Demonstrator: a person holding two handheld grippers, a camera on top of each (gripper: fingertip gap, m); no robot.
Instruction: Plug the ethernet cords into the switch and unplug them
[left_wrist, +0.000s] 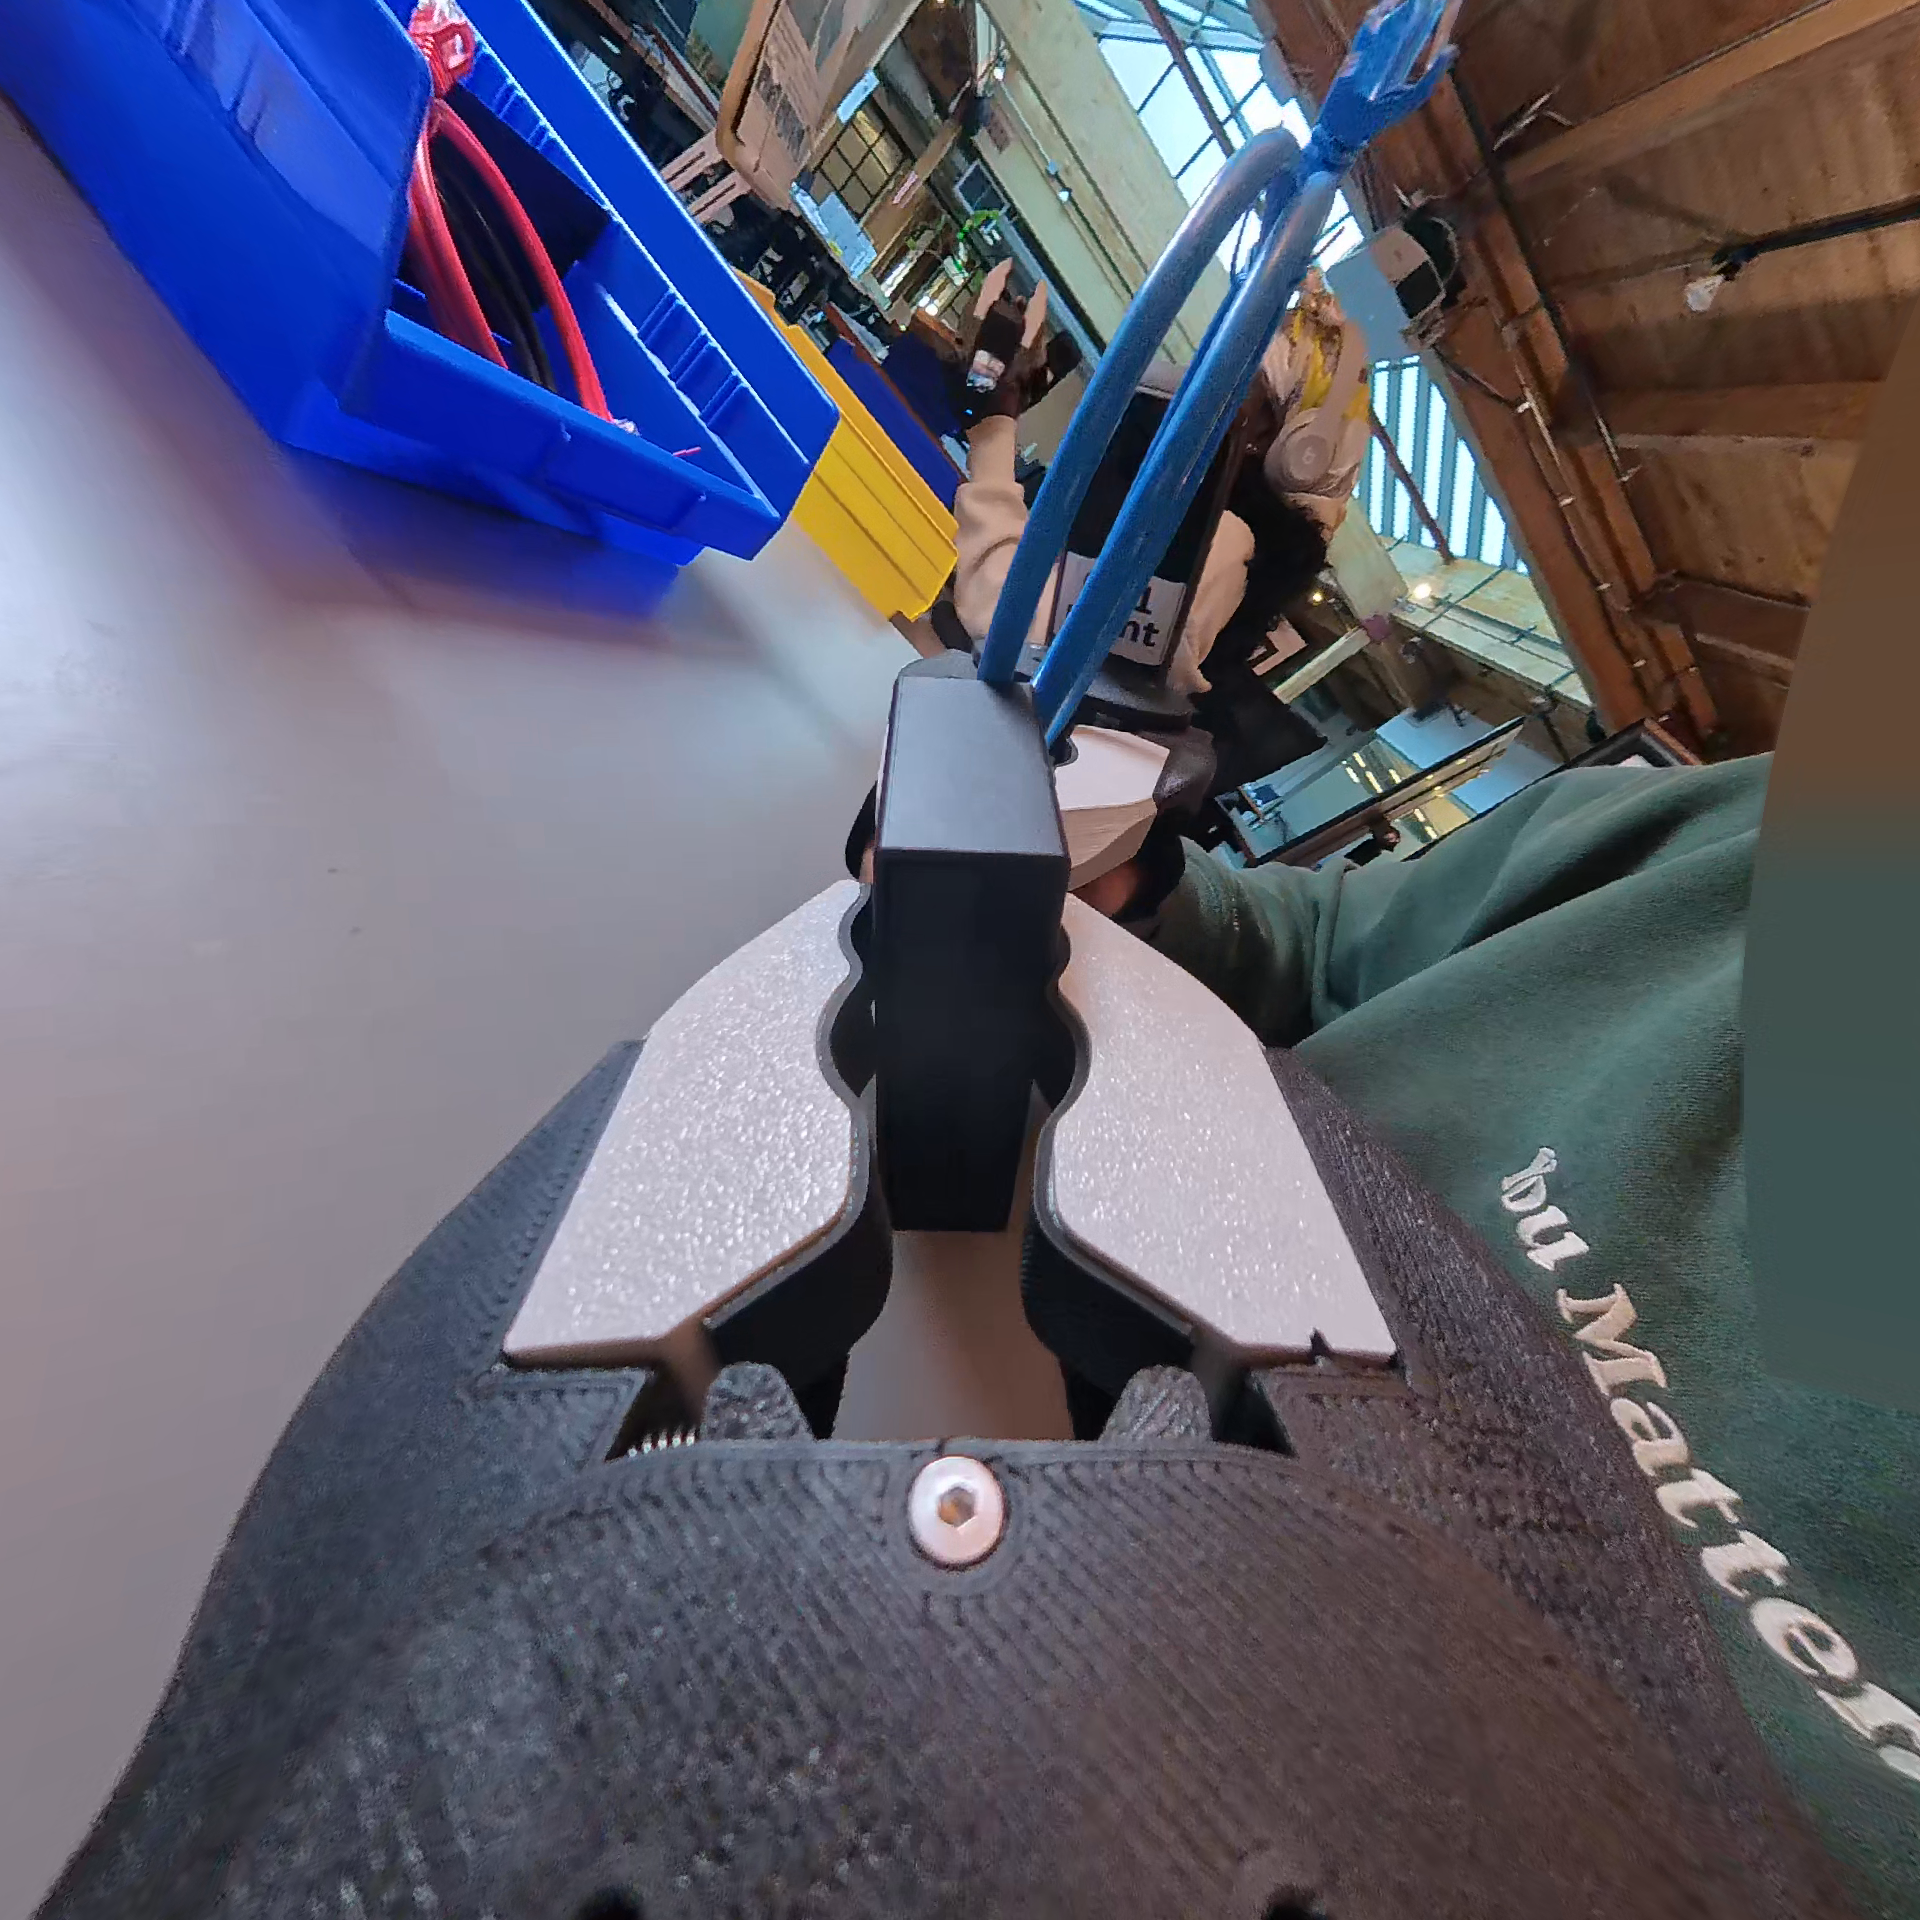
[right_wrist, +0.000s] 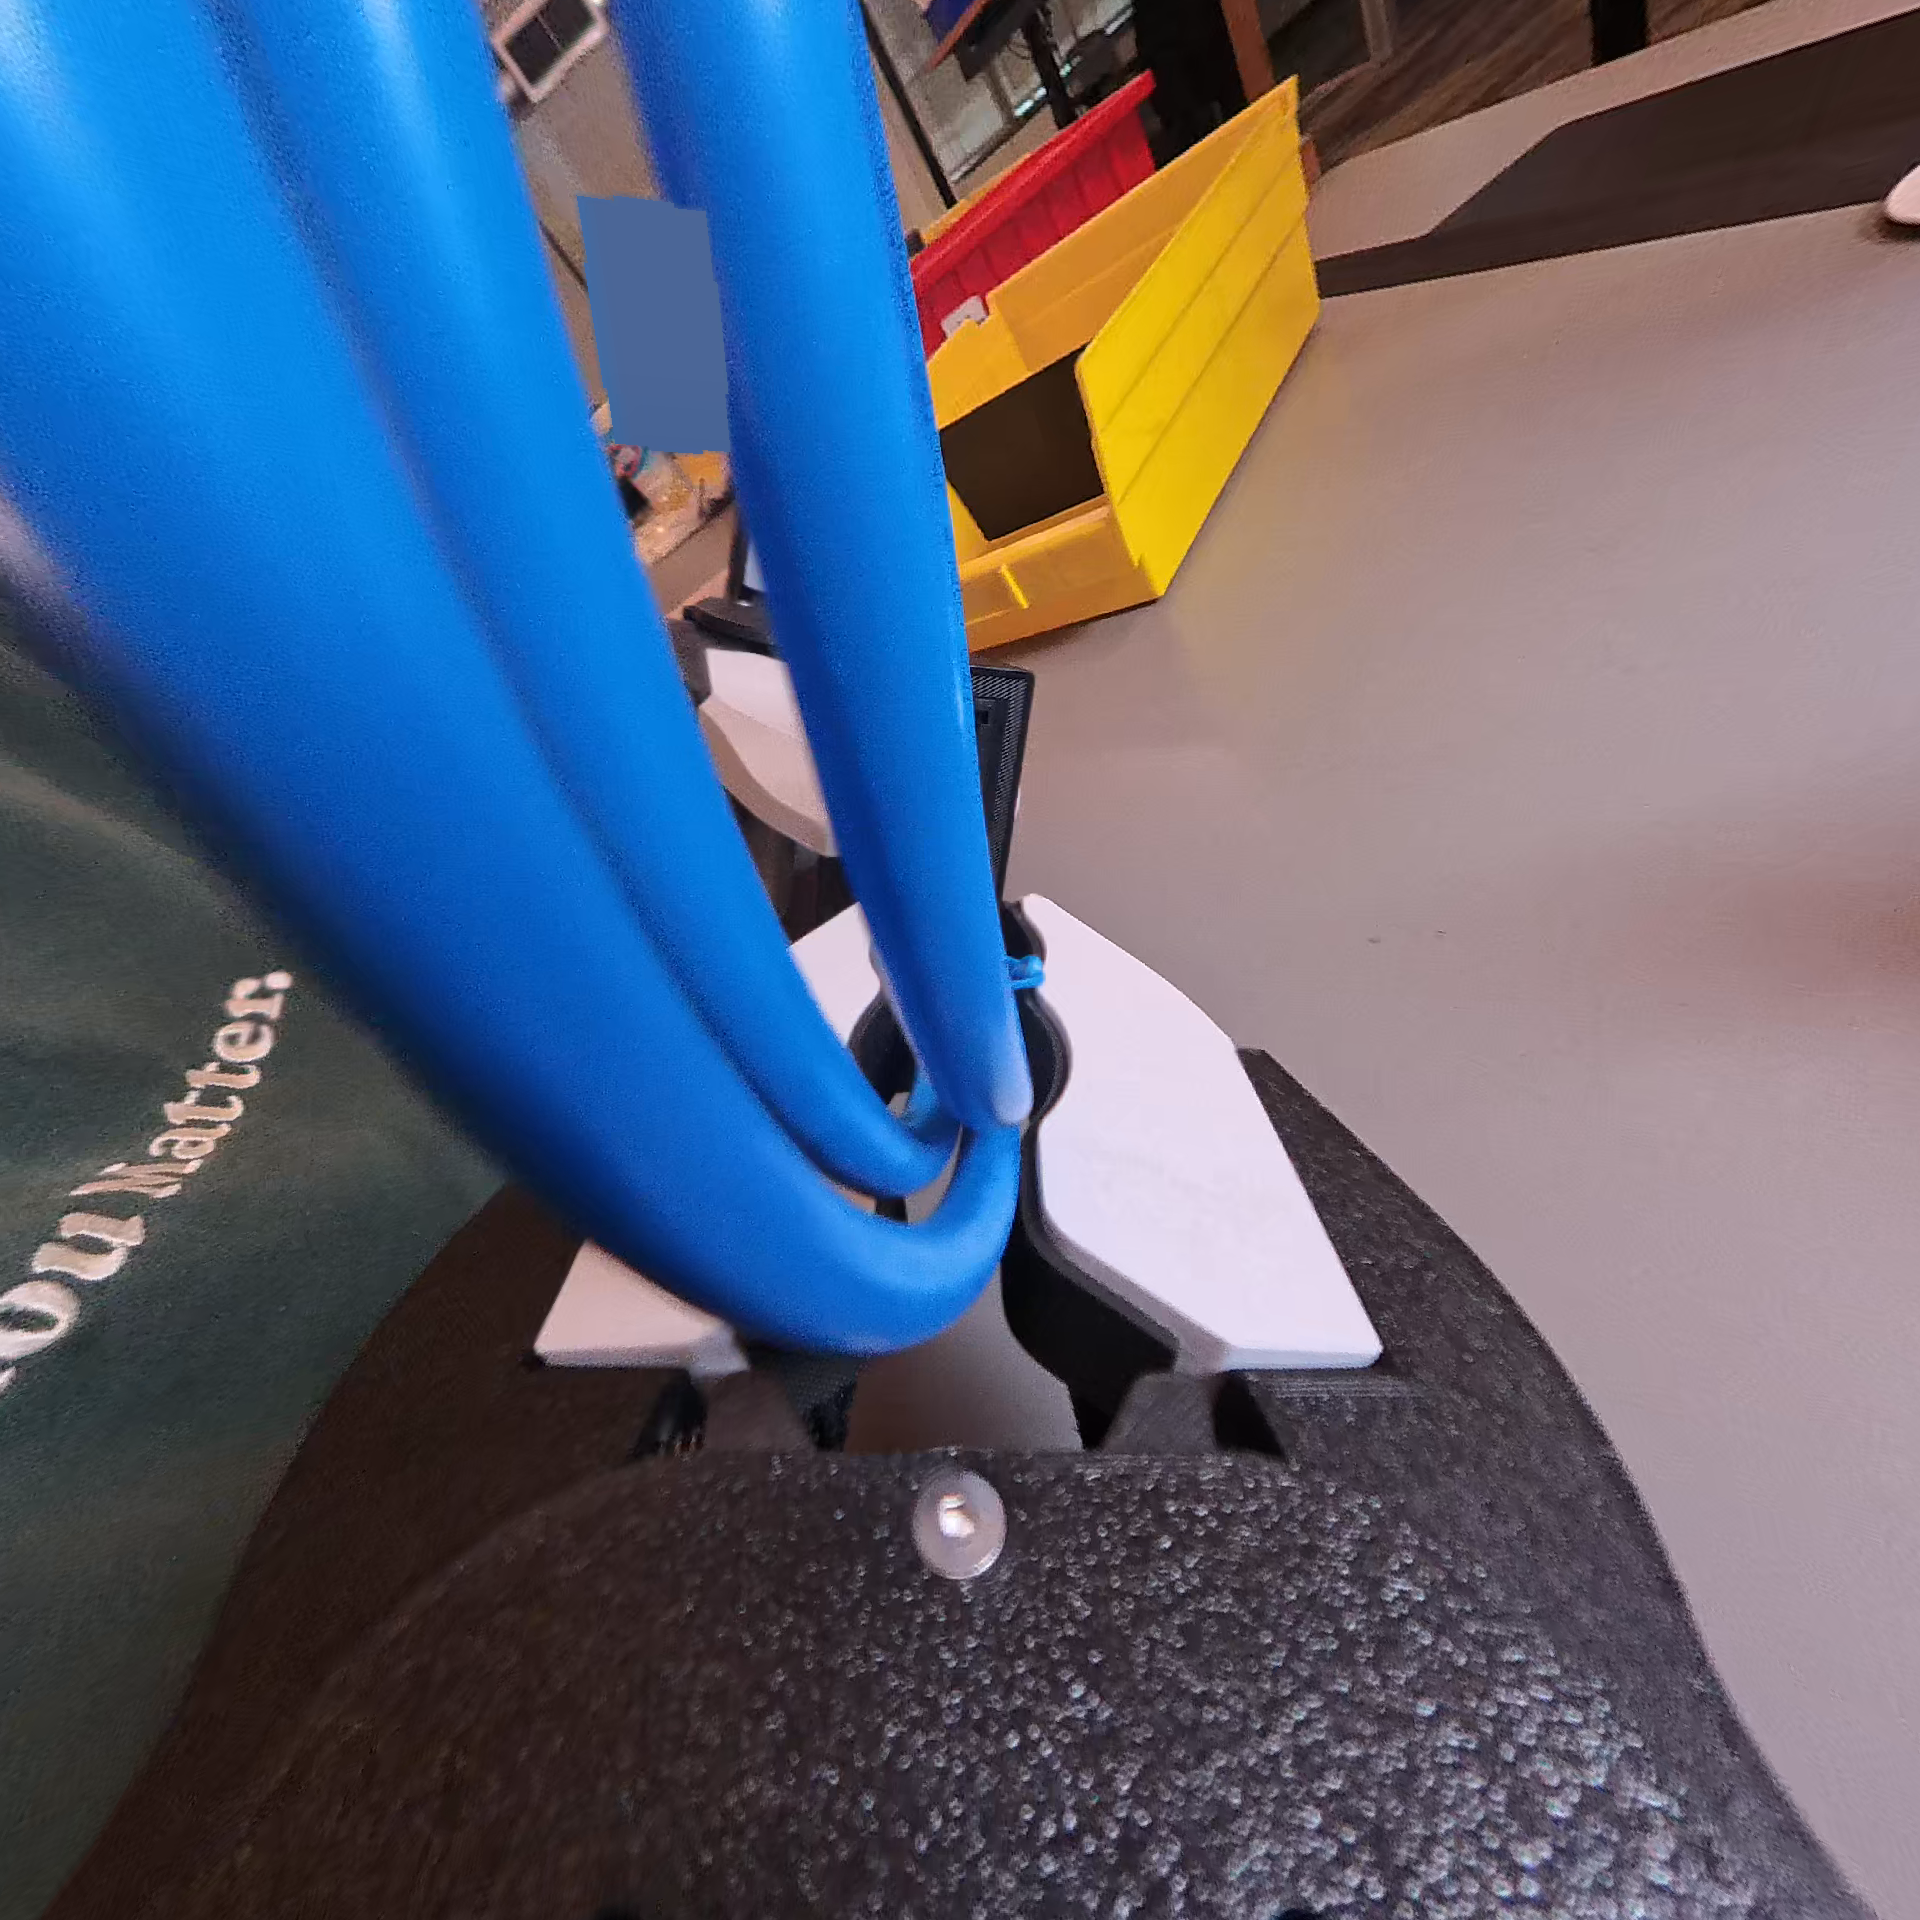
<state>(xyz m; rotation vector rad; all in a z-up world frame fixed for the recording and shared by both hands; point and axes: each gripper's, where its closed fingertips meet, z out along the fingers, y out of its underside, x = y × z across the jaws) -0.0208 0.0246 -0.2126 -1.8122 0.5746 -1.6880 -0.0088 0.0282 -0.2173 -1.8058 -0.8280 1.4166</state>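
Left gripper (left_wrist: 961, 997): jaws closed on the black switch (left_wrist: 961, 831), raised off the table (left_wrist: 312, 935) | Right gripper (right_wrist: 961, 1049): jaws pinch the blue cords (right_wrist: 904, 1143) beside the switch | Progress: you cannot confirm a plug seated; 1 plug (left_wrist: 1387, 62) hangs free; unplugging remains.

Bright daylight from windows (left_wrist: 1195, 94); fisheye-warped edges, blurred foreground cable (right_wrist: 343, 582).

The switch (left_wrist: 966, 997) stands on edge between the fingers of the left claw (left_wrist: 961, 935), above the bench (left_wrist: 312, 831). Two ethernet cords (left_wrist: 1101, 499) rise from its far end, beside the right claw (left_wrist: 1112, 790) just beyond. Far left on the bench sit storage bins (left_wrist: 582, 343), one holding coiled cables (left_wrist: 488, 270).
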